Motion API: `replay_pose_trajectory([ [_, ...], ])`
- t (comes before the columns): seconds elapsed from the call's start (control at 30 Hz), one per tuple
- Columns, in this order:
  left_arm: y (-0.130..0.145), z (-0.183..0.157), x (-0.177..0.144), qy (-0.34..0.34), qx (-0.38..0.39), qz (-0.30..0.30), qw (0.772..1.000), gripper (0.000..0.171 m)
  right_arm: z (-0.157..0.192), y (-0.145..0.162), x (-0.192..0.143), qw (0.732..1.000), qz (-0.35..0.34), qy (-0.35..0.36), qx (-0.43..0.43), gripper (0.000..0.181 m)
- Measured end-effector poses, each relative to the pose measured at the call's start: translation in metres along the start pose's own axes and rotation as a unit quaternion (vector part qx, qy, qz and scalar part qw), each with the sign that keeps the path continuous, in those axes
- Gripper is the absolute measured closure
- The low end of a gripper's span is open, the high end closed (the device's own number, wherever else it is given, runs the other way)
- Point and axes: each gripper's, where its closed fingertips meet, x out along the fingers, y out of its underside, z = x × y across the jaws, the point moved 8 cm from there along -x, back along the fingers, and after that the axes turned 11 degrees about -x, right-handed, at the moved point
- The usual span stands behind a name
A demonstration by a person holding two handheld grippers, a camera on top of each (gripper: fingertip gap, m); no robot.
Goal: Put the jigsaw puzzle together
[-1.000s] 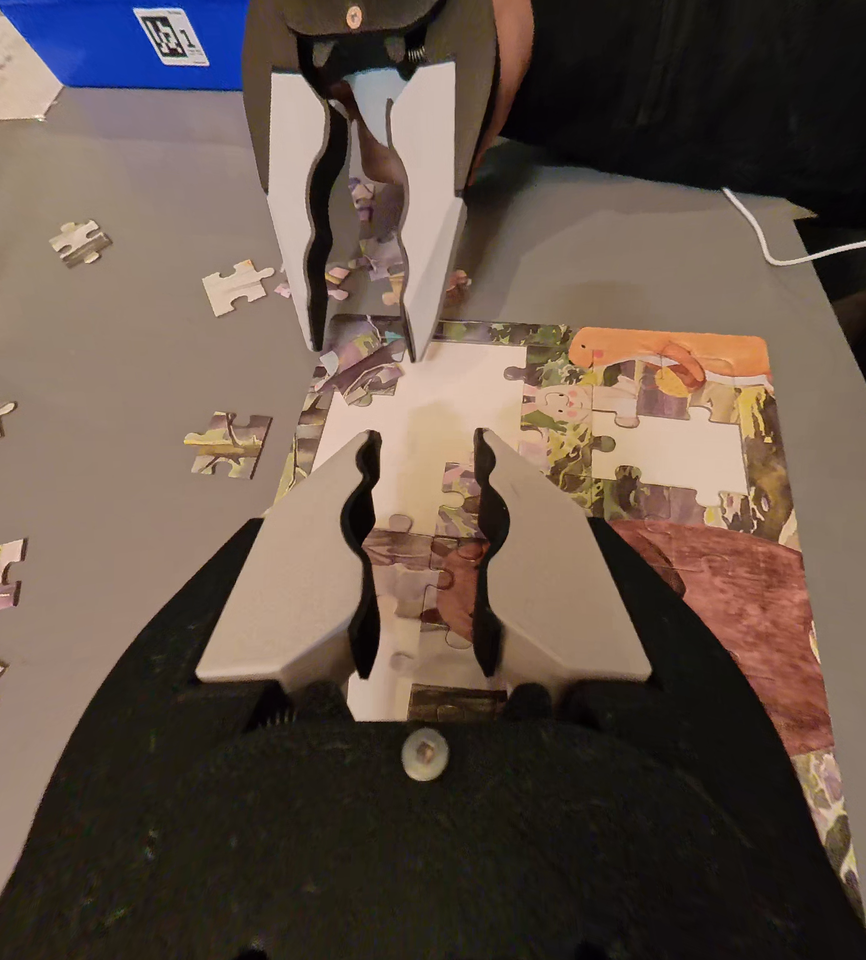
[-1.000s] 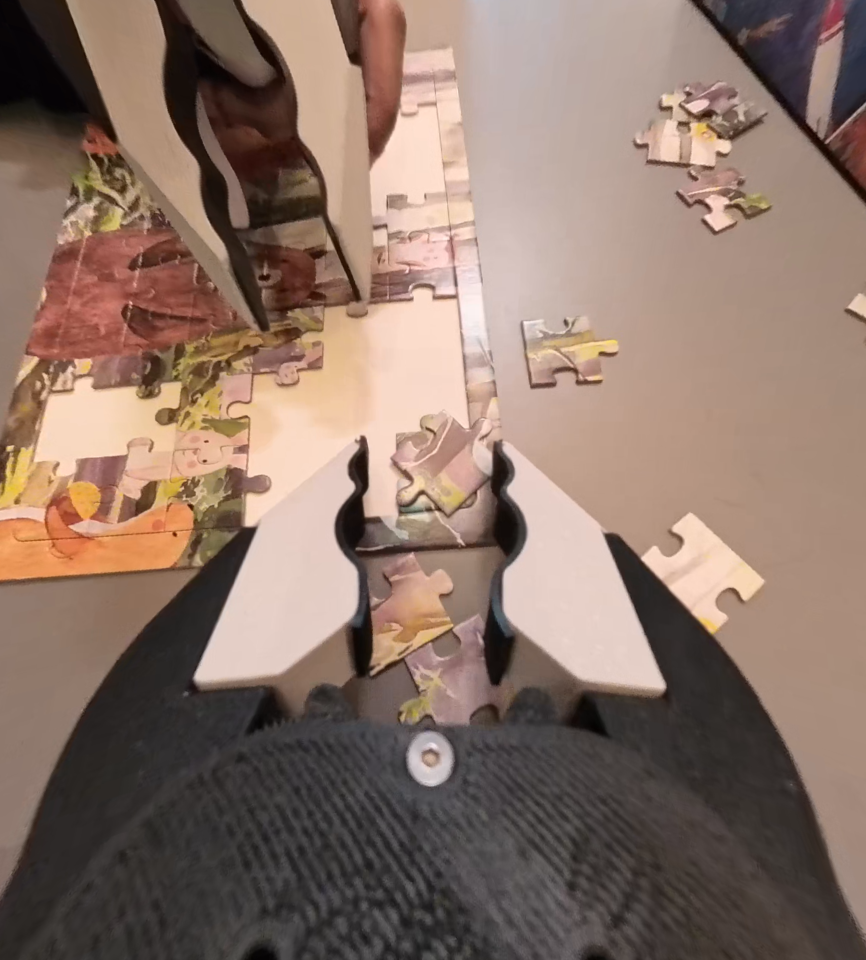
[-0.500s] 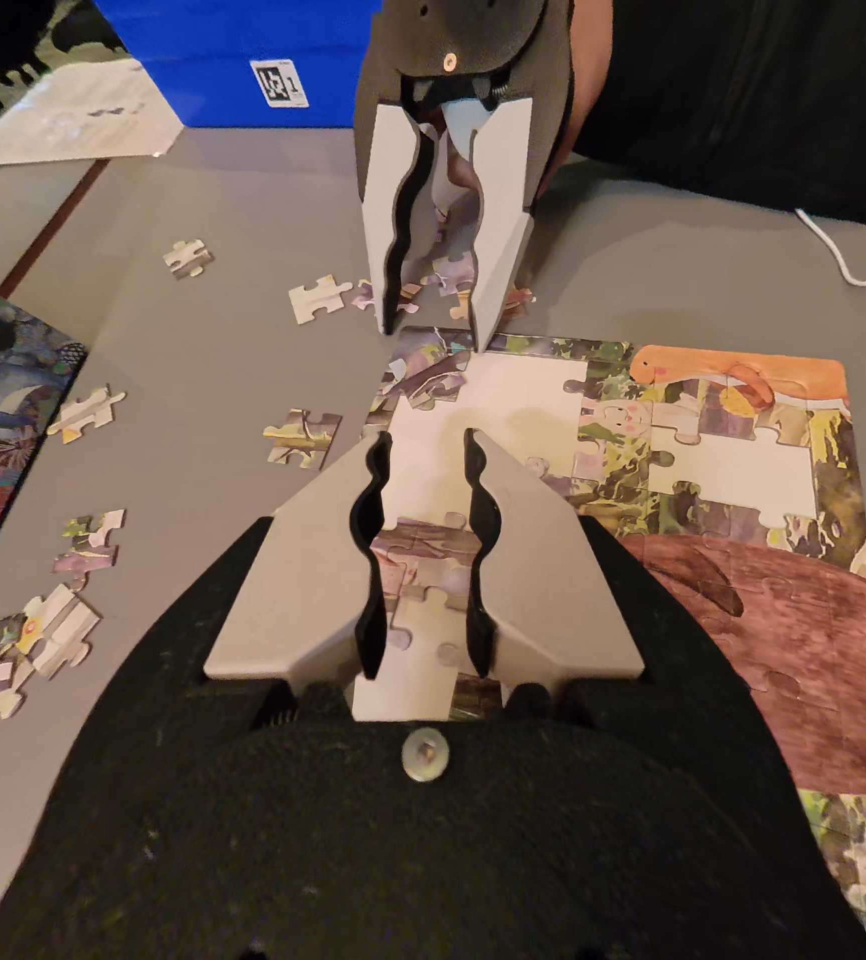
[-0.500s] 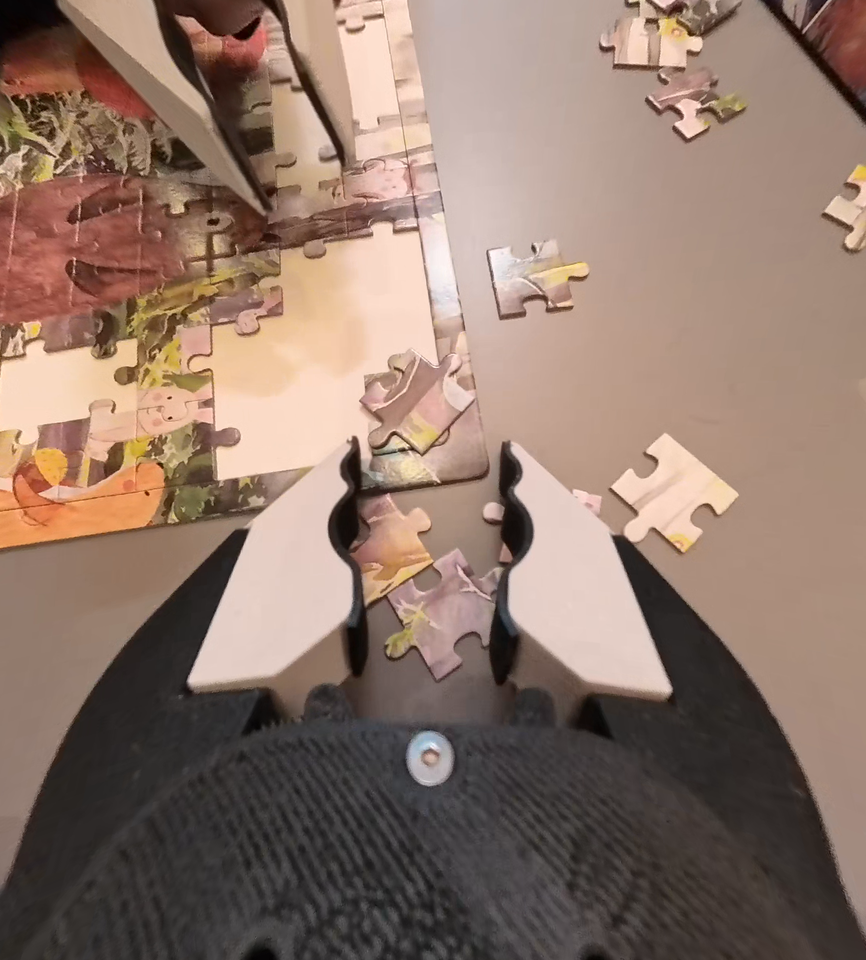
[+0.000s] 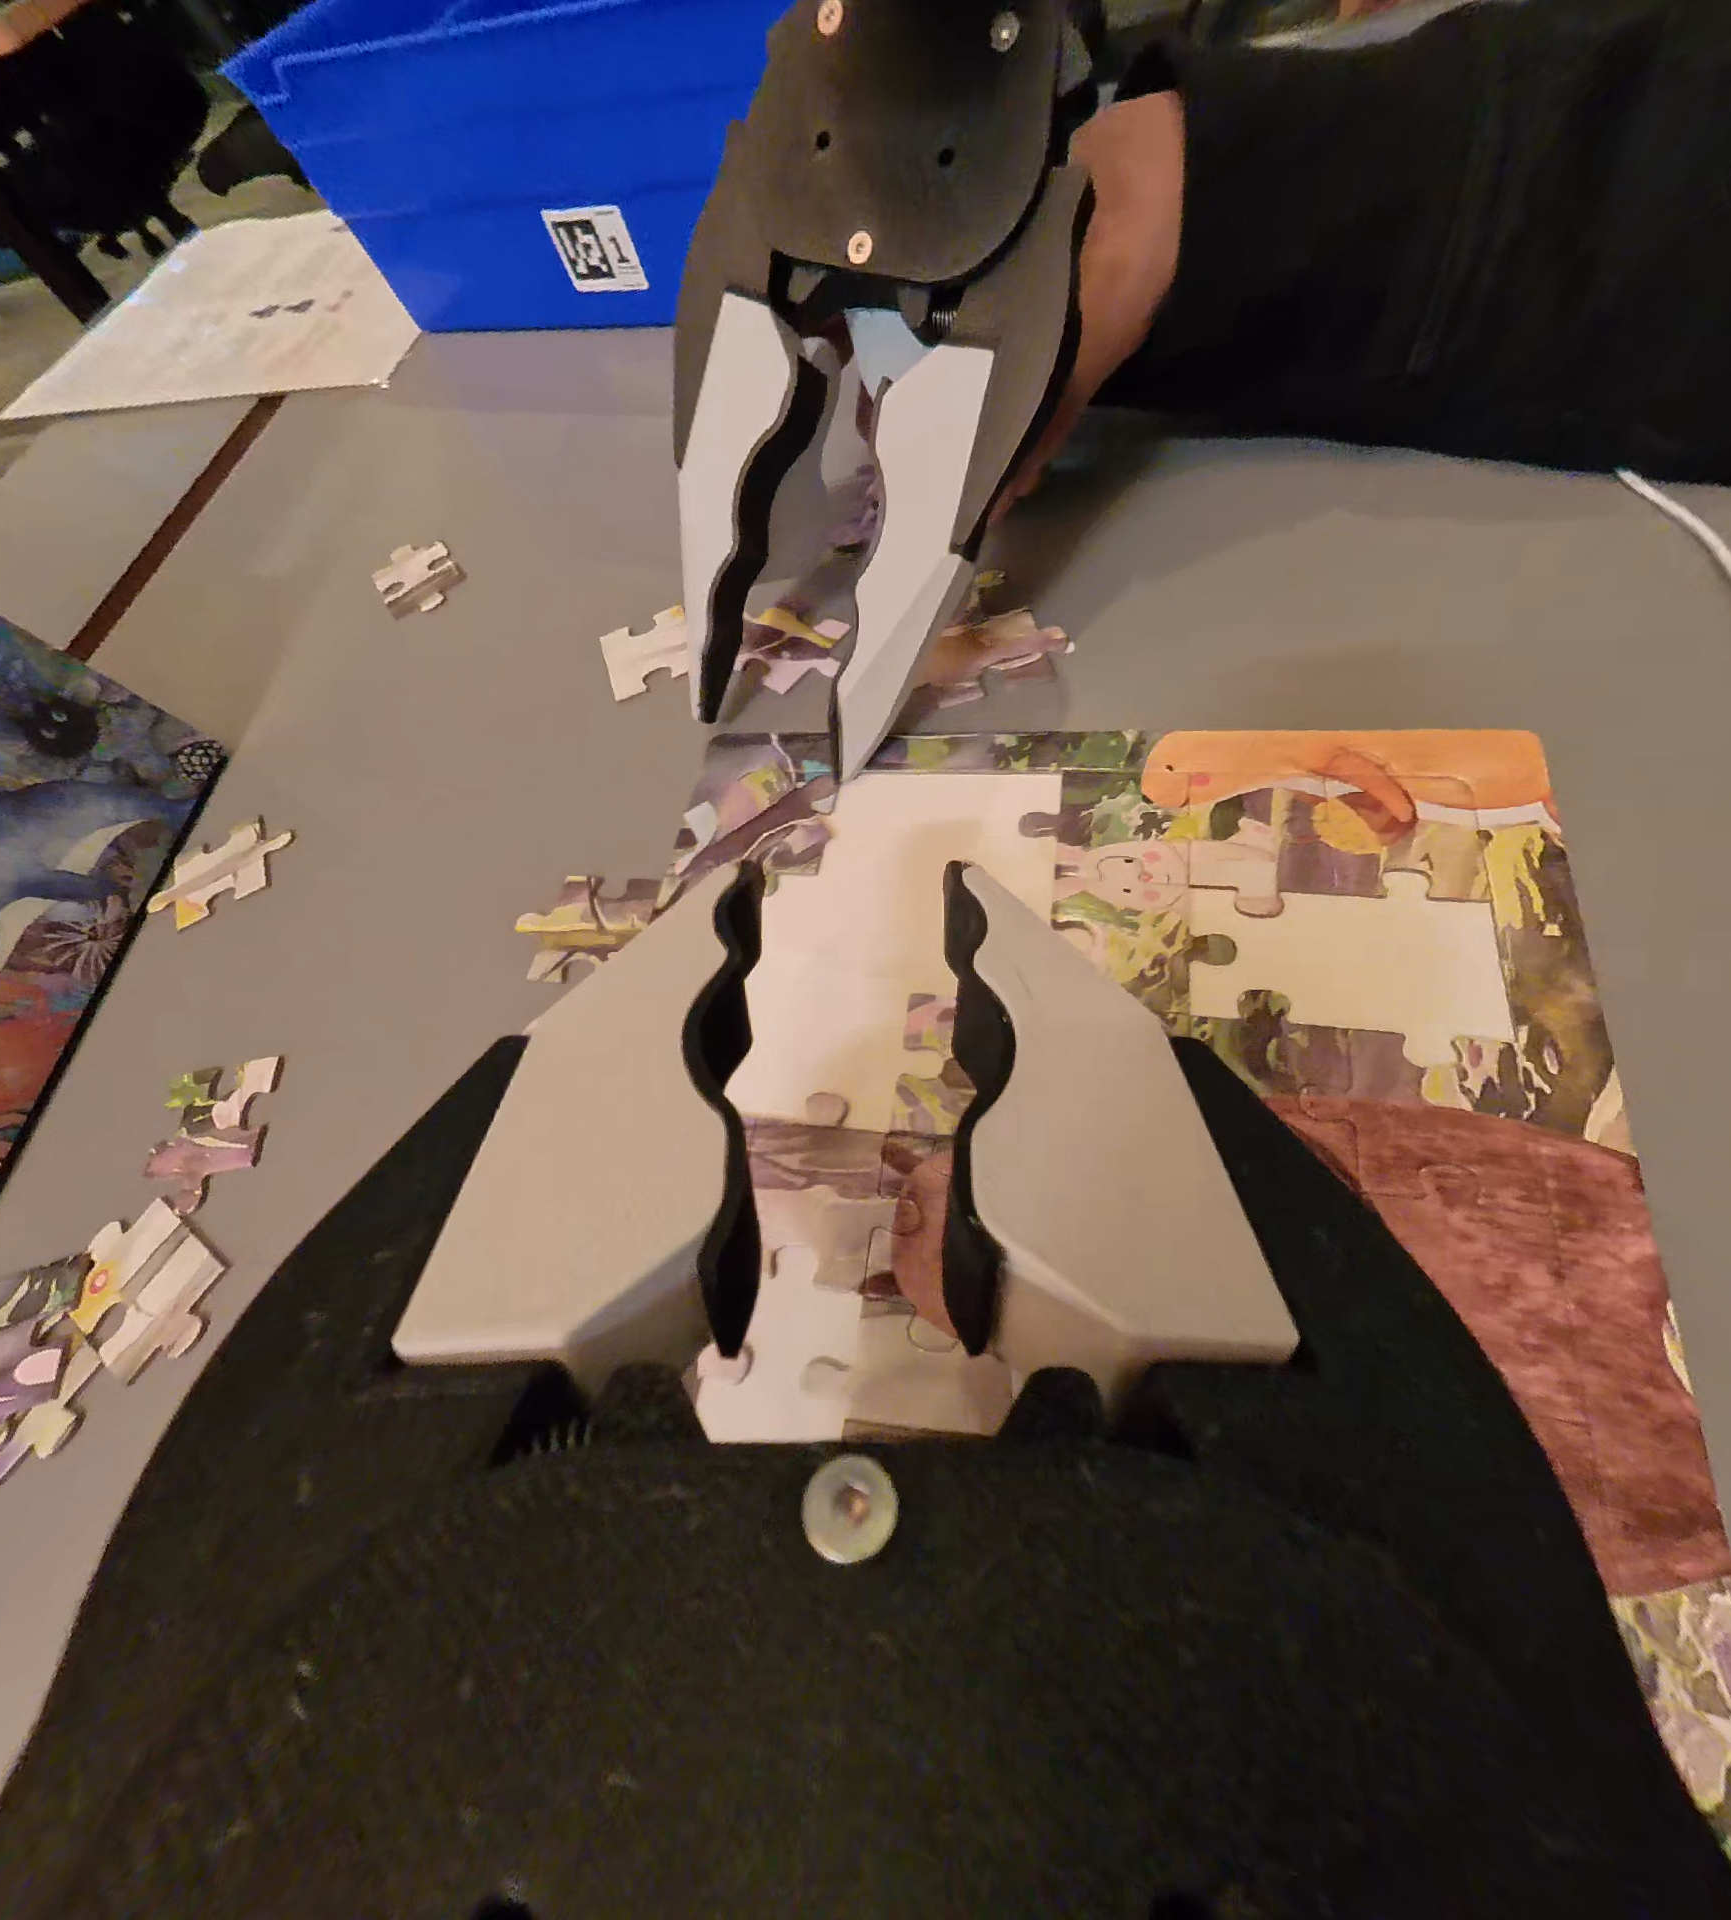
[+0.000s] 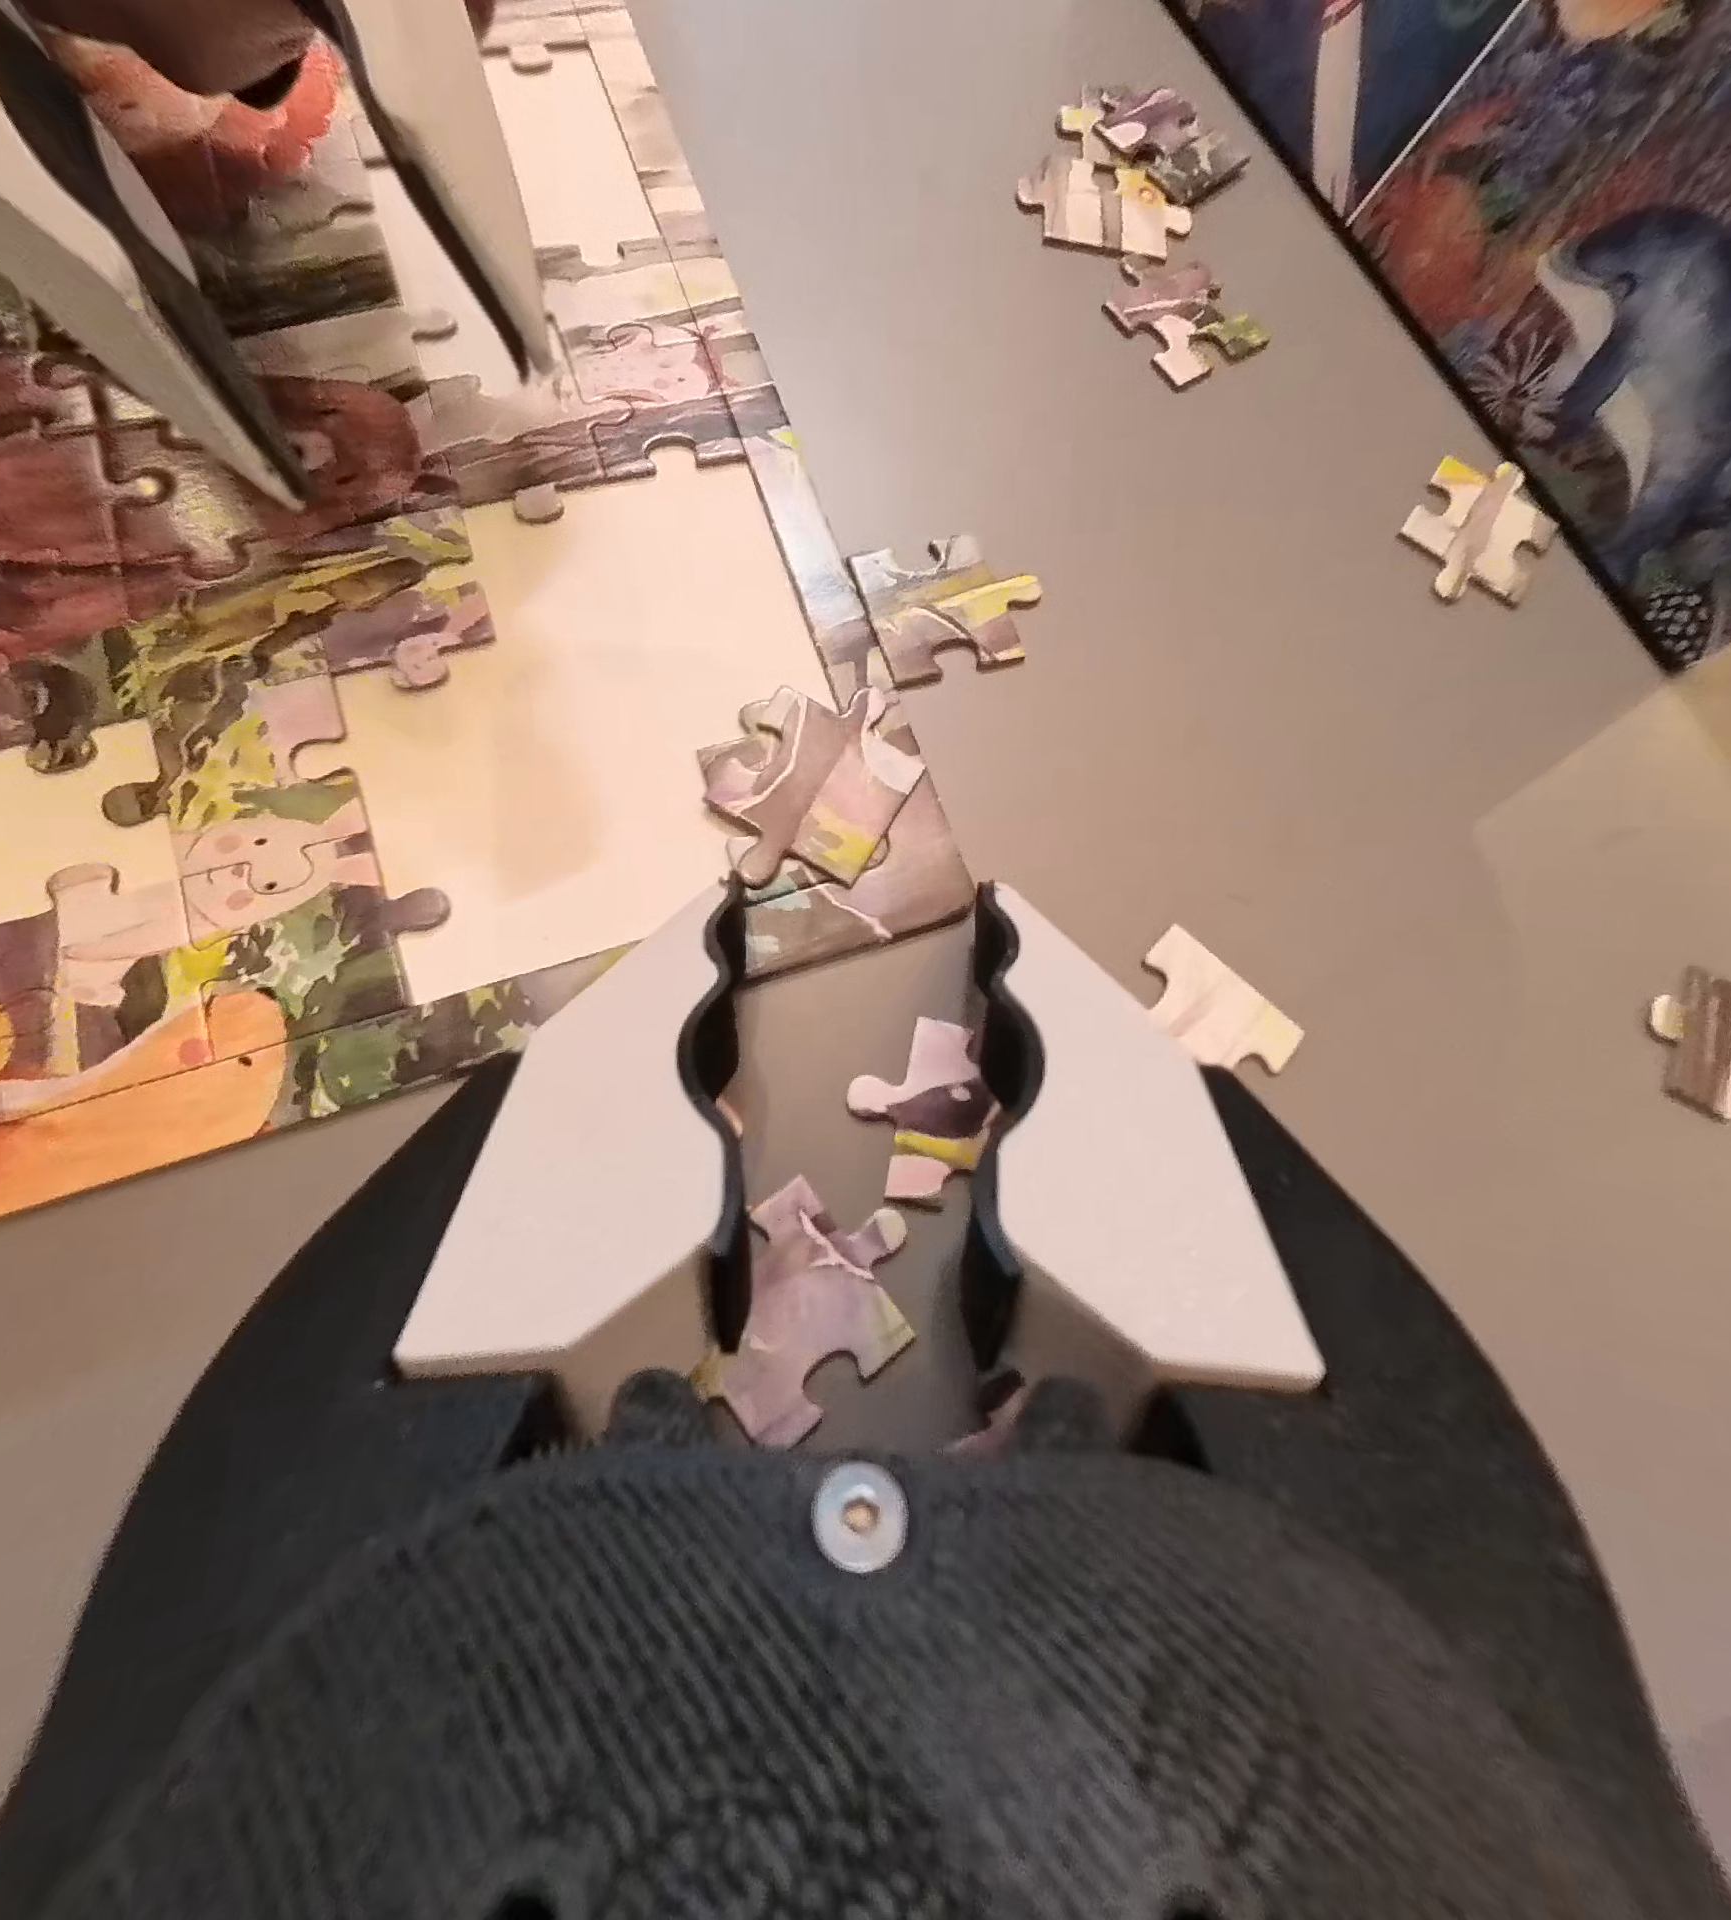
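Note:
The partly assembled jigsaw puzzle [image 5: 944, 831] lies flat on the grey table, with bare cream gaps in its middle; it also shows in the right wrist view [image 6: 580, 644]. My left gripper [image 5: 853, 883] is open and empty, hovering over the joined brown and purple pieces. My right gripper [image 6: 856, 904] is open and empty, just off the board's corner. Two loose purple pieces [image 6: 819, 1320] [image 6: 928, 1112] lie on the table between its fingers. Another loose piece [image 6: 809, 790] rests on the board's corner just ahead of it. Each gripper shows in the other's view [image 5: 783, 727] [image 6: 404, 426].
Several loose pieces [image 5: 82, 1330] [image 6: 1131, 177] are scattered on the table beside the board. A second puzzle picture [image 6: 1619, 260] lies along the table edge. A blue bin [image 5: 528, 156], a paper sheet [image 5: 237, 322], a white cable [image 5: 1692, 540] and a person's black sleeve [image 5: 1463, 260] are at the far side. The gap from one gripper's tips to the other's is roughly 10 cm. From the right gripper's tips to the partly assembled jigsaw puzzle [image 5: 944, 831] is close to 4 cm.
My right gripper has drawn back off the board's corner, so loose table pieces now lie between its fingers. My left gripper has pulled back and up. Both stayed open.

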Motion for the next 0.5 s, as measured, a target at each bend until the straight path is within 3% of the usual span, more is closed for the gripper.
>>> replay_pose_trajectory([
  [0.1, 0.000, -0.003, 0.002, -0.008, 0.011, 0.000, 1.000, 0.138, -0.002, 0.000, -0.004, 1.000, -0.011, 0.016, -0.002, 0.132],
  [0.27, -0.002, -0.004, 0.000, -0.027, 0.018, -0.022, 0.999, 0.140, -0.009, -0.011, -0.016, 0.991, -0.122, 0.003, 0.047, 0.131],
  [0.5, 0.002, -0.008, 0.004, -0.055, 0.026, -0.025, 0.998, 0.142, -0.001, -0.012, -0.002, 0.998, -0.066, 0.006, 0.022, 0.133],
])
